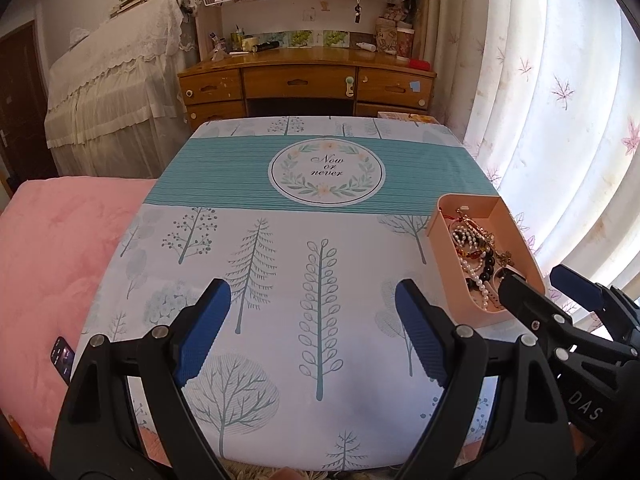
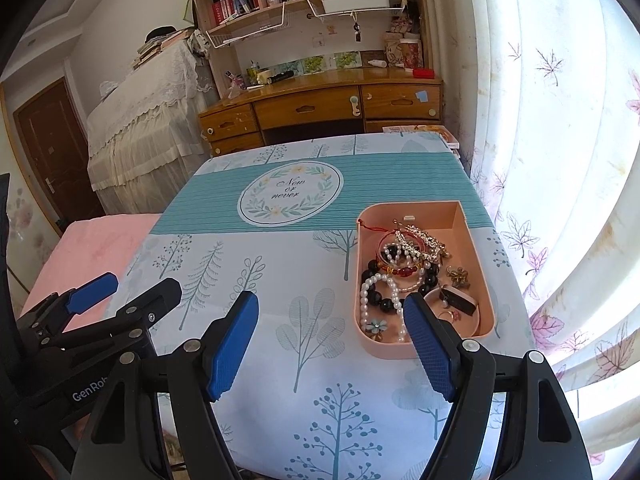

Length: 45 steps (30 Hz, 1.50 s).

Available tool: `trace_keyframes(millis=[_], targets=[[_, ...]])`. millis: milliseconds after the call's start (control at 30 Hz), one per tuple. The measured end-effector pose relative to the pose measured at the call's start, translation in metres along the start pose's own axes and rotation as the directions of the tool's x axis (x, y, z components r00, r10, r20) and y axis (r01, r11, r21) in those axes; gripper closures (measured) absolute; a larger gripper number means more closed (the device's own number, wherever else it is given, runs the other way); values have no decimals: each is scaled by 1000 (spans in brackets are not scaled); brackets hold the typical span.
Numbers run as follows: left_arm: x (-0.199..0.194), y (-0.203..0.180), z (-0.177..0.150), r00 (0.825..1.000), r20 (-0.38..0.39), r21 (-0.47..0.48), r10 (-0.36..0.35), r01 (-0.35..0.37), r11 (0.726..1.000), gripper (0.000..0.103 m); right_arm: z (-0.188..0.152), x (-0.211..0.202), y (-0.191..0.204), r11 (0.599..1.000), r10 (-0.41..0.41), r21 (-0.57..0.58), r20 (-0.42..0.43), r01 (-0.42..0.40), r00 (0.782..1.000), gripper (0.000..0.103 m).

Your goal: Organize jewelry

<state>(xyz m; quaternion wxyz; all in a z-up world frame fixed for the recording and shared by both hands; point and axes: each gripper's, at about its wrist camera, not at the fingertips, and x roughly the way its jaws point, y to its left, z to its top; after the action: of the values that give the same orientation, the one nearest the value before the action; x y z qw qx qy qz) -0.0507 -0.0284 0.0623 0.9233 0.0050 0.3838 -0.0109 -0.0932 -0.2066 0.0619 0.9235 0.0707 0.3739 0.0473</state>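
Observation:
A pink tray sits at the table's right side, filled with jewelry: a white pearl string, black beads, a red bracelet, a rhinestone piece and a small ring. My right gripper is open and empty, just in front of the tray's near left corner. My left gripper is open and empty over the bare tablecloth, left of the tray. The right gripper shows at the tray's near end in the left wrist view.
The table wears a tree-print cloth with a teal band. A pink blanket lies at the left with a small dark device on it. A wooden desk stands behind, curtains at the right.

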Motion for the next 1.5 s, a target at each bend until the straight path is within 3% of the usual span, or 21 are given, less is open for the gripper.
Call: trace_keyframes(millis=[1500], targets=[[8,10,-9,1000,-29,-11,-1,1,1000,20,-3,4,3,1000,2,1,4,-2,1000,27]])
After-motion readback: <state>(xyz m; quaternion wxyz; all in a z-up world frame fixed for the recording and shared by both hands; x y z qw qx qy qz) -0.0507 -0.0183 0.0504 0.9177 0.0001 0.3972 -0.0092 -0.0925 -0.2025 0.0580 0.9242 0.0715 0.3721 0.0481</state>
